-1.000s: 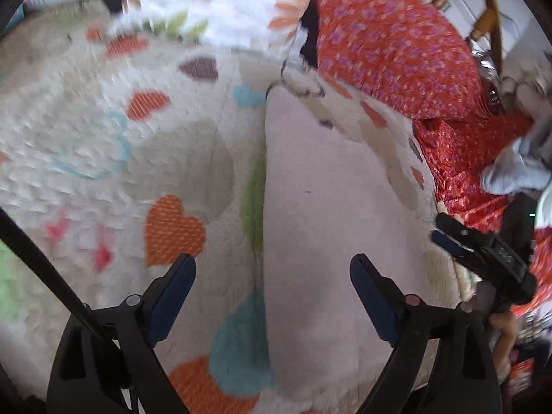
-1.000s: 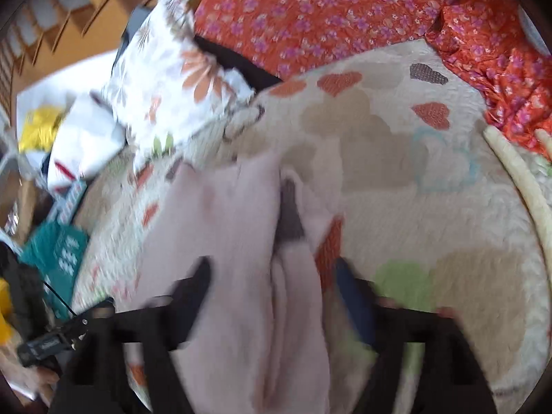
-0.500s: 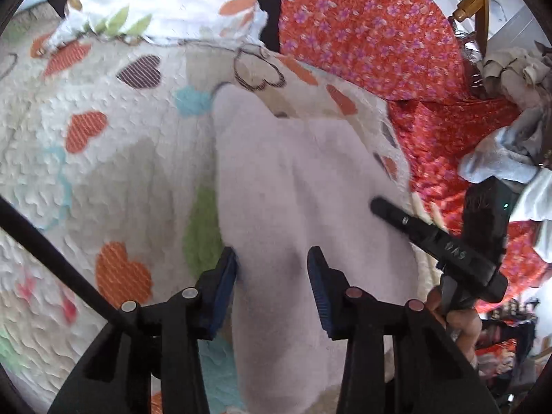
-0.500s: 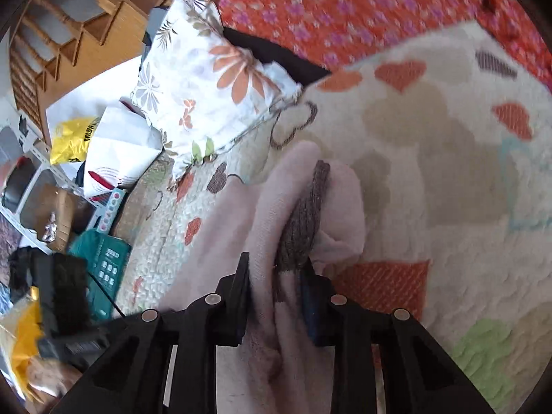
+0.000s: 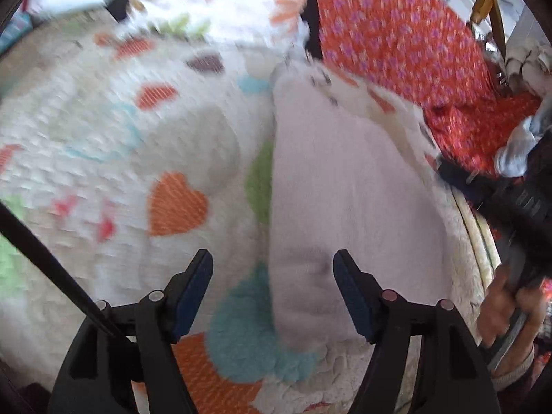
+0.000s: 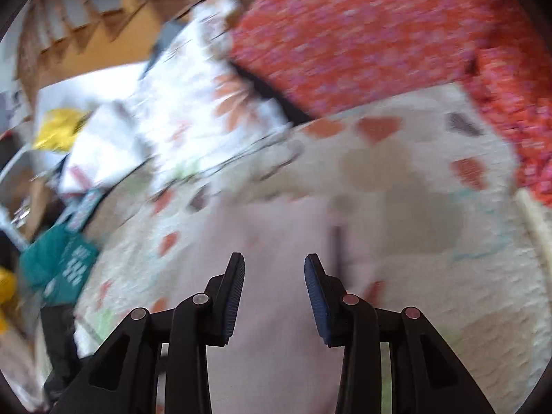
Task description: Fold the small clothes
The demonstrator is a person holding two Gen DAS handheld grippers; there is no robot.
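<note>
We see the pale pink garment (image 5: 338, 186) lying folded lengthwise on the heart-print blanket (image 5: 103, 131), running from 6 toward 12 o'clock. Our left gripper (image 5: 272, 276) and right gripper (image 6: 274, 276) have just been opening; both hover over it, gripping nothing.

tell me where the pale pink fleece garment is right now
The pale pink fleece garment lies folded lengthwise on the heart-patterned quilt, right of centre in the left wrist view, its near end between the left gripper fingers, untouched.
</note>
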